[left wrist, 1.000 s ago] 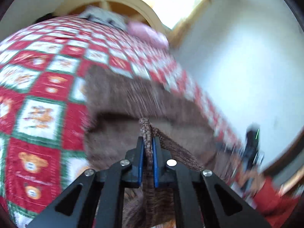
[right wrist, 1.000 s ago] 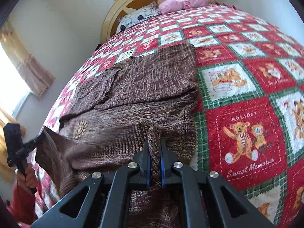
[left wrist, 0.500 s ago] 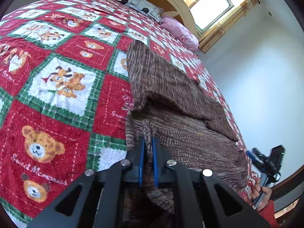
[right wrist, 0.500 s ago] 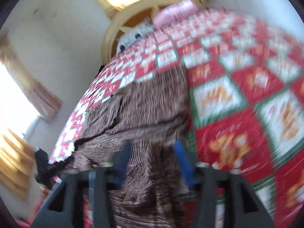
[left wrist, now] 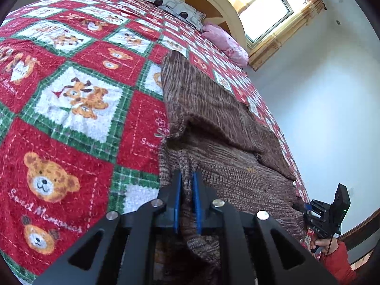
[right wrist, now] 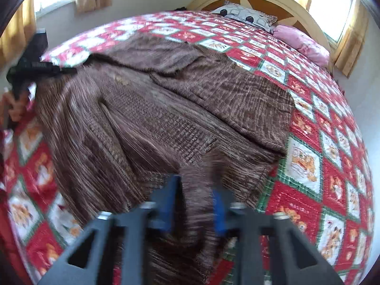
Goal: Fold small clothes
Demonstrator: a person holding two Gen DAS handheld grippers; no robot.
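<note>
The brown knit sweater [left wrist: 213, 123] lay across the middle of the red teddy-bear quilt [left wrist: 71, 109]. At bottom centre the left gripper [left wrist: 187, 185] pinched its near hem. The right gripper [right wrist: 194, 190] (blurred) stood parted around a fabric bunch.

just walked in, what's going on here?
A person with a handheld tool in each hand is folding a brown knit sweater spread on a bed with a red teddy-bear quilt. The left tool is shut on the sweater's near edge. The right tool has its jaws apart with knit fabric between them; that view is motion-blurred. The sweater's far part is already folded over. Two pillows sit at the headboard.
</note>
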